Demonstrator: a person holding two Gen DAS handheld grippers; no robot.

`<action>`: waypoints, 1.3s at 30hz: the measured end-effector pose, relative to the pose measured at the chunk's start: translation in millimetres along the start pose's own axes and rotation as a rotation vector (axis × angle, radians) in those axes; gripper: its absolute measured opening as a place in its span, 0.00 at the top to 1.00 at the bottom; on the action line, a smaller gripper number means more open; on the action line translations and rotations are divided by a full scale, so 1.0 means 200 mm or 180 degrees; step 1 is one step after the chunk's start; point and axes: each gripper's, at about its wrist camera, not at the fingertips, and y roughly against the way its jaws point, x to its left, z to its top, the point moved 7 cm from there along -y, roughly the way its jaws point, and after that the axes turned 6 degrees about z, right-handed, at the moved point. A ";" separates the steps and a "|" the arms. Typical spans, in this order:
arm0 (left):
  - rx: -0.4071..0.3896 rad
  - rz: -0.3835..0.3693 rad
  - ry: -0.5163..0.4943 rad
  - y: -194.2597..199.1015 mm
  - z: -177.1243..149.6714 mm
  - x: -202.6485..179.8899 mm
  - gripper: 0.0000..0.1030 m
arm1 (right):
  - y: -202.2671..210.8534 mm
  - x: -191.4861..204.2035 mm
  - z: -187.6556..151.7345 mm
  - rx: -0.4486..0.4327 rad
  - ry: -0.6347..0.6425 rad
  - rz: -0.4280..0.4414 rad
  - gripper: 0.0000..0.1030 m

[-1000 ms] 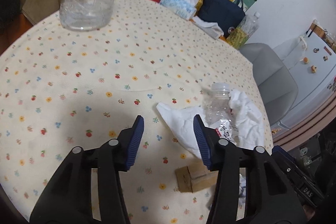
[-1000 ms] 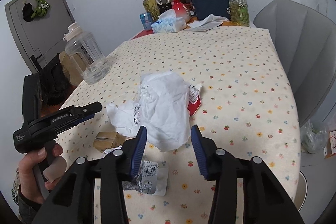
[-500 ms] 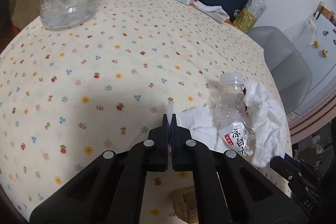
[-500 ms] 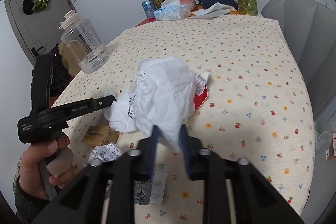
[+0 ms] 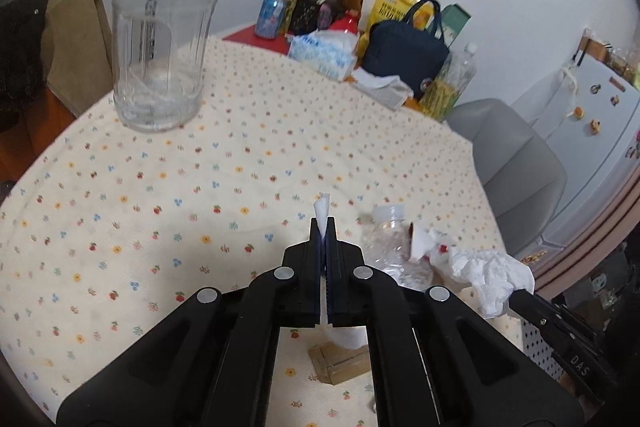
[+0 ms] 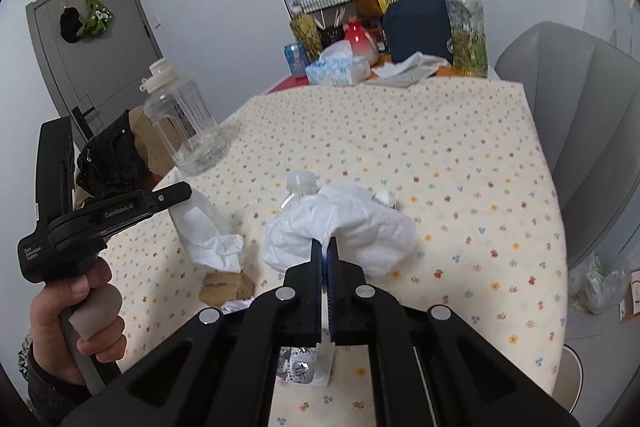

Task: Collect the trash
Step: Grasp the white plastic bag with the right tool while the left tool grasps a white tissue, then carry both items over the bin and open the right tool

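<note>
My left gripper (image 5: 324, 223) is shut on a white tissue (image 5: 322, 207) and holds it lifted above the table; in the right wrist view the tissue (image 6: 208, 227) hangs from the left gripper (image 6: 182, 189). My right gripper (image 6: 325, 247) is shut on a crumpled white paper (image 6: 352, 223), also lifted; it shows in the left wrist view (image 5: 492, 277). An empty clear plastic bottle (image 5: 390, 247) lies on the flowered tablecloth (image 5: 200, 187). A small cardboard box (image 5: 340, 361) and a blister pack (image 6: 298, 365) lie near the front edge.
A big clear water jug (image 5: 160, 55) stands at the far left. Tissue box (image 5: 320, 53), navy bag (image 5: 406, 53), cans and bottles crowd the far end. A grey chair (image 5: 512, 163) stands right of the table. A small paper ball (image 6: 236, 305) lies by the box.
Both grippers closed: the left on the tissue, the right on the crumpled paper. Both then lifted their pieces off the table, uncovering the bottle.
</note>
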 end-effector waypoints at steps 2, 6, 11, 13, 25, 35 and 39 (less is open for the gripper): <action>-0.0089 -0.0027 -0.0017 0.06 0.03 -0.02 0.98 | 0.05 0.01 0.02 -0.0069 0.0002 -0.0004 0.97; -0.0204 -0.0067 -0.0063 0.15 0.05 -0.06 0.98 | 0.16 0.01 0.06 -0.0194 0.0008 -0.0025 0.97; -0.0268 -0.0152 -0.0099 0.22 0.06 -0.14 0.98 | 0.28 -0.02 0.07 -0.0298 -0.0012 -0.0038 0.97; -0.0295 -0.0181 -0.0136 0.24 0.06 -0.20 0.98 | 0.32 -0.05 0.07 -0.0335 -0.0019 -0.0054 0.97; -0.0257 -0.0350 -0.0398 0.27 0.00 -0.52 0.97 | 0.57 -0.28 0.02 -0.0522 -0.0270 -0.0177 0.97; -0.0316 -0.0545 -0.0659 0.34 -0.02 -0.82 0.97 | 0.76 -0.45 -0.05 -0.0666 -0.0496 -0.0213 0.97; -0.0260 -0.0675 -0.0751 0.33 -0.06 -0.95 0.97 | 0.83 -0.53 -0.09 -0.0723 -0.0596 -0.0231 0.97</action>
